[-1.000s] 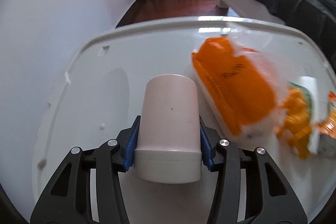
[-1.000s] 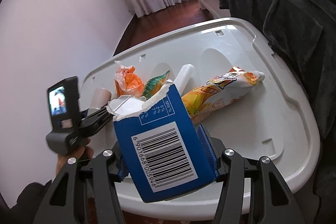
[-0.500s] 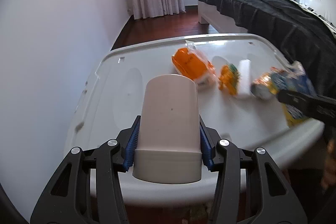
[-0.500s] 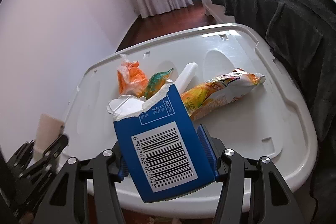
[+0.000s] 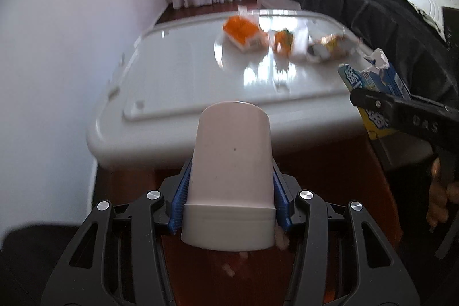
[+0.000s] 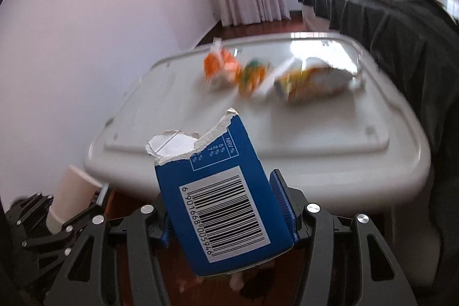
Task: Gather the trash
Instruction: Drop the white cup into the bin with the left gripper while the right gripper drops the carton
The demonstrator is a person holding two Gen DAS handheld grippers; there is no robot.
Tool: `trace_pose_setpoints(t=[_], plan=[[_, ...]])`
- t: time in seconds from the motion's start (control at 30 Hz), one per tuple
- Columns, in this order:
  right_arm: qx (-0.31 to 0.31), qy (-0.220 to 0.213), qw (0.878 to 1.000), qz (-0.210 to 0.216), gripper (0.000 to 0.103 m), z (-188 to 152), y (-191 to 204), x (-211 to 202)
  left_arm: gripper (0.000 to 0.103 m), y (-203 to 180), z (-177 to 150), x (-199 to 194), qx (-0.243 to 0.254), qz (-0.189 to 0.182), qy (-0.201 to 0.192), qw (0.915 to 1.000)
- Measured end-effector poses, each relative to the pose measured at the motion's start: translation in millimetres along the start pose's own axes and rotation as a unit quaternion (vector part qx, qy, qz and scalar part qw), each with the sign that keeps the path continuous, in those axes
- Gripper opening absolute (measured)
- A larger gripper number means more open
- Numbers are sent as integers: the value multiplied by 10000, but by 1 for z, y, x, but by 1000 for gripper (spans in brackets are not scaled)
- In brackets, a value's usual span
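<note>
The job looks partly done, as far as can be judged: two pieces of trash are in hand and several are left on the counter (image 5: 178, 70). The left claw (image 5: 229, 191) is clenched on a pale paper cup (image 5: 231, 171), which sits upside down in the lower middle of the left view, its closed base pointing forward and its rolled rim toward the camera; it looks plain and undented, with one tiny dark speck on the side. The right claw (image 6: 226, 208) grips a blue carton (image 6: 218, 194), lower middle of the right view, tilted to the left, its top torn open to a ragged white edge, with a barcode label facing the camera. Both pieces hang off the counter's near edge, above dark red floor. On the white counter, in the upper middle of both views and blurred, lie an orange packet (image 5: 242, 32), a small orange and green wrapper (image 5: 282, 42), a white stick-shaped thing (image 6: 276, 76) and a long yellow-orange snack bag (image 6: 312, 81), close together. No bin or bag for the trash shows in either view, so where the cup and carton should go cannot be told.
</note>
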State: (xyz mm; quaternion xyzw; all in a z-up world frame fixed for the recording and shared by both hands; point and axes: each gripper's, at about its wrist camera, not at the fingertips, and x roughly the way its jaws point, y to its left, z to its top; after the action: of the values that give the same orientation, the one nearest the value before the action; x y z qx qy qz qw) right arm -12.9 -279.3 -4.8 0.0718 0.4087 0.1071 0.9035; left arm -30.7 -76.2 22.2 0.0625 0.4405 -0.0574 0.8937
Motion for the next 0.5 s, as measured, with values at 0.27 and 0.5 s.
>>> trace_pose_setpoints(t=[0.27, 0.5], plan=[[153, 603, 9980, -85, 56, -56, 8, 5, 48, 3, -45, 26, -53, -157, 695, 9974], [151, 1294, 9910, -321, 56, -84, 13, 27, 48, 0, -61, 52, -60, -241, 1270, 9916]])
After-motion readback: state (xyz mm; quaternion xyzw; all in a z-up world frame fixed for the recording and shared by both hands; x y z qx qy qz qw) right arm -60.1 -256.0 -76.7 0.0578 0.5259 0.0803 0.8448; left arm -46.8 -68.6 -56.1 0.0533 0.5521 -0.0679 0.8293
